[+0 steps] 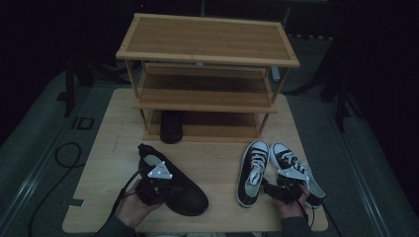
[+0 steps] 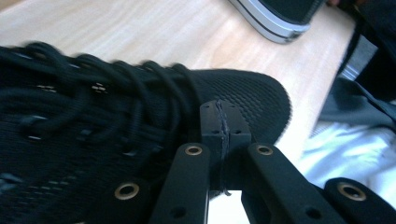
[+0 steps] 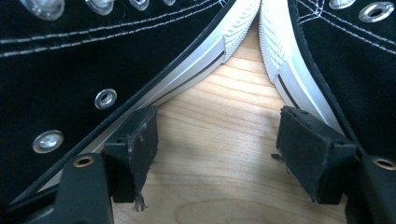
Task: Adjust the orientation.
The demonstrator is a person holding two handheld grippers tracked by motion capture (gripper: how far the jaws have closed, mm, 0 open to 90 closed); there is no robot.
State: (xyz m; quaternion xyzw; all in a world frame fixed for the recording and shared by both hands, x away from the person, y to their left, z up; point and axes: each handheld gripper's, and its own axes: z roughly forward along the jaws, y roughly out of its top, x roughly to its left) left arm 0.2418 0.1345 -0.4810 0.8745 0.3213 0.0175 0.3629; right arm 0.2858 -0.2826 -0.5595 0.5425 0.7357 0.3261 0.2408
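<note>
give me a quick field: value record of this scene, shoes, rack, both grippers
surface: light wooden table
rack: three-tier wooden shoe rack at the table's far side
on rack: one black shoe on the bottom shelf
left gripper: jaws shut, pads together, nothing visibly between them, tips against the black mesh lace-up shoe
right gripper: jaws open, nothing between the pads, set in the gap between the pair of black-and-white sneakers
sneaker toes: nearly meet in the right gripper view
held: nothing
</note>
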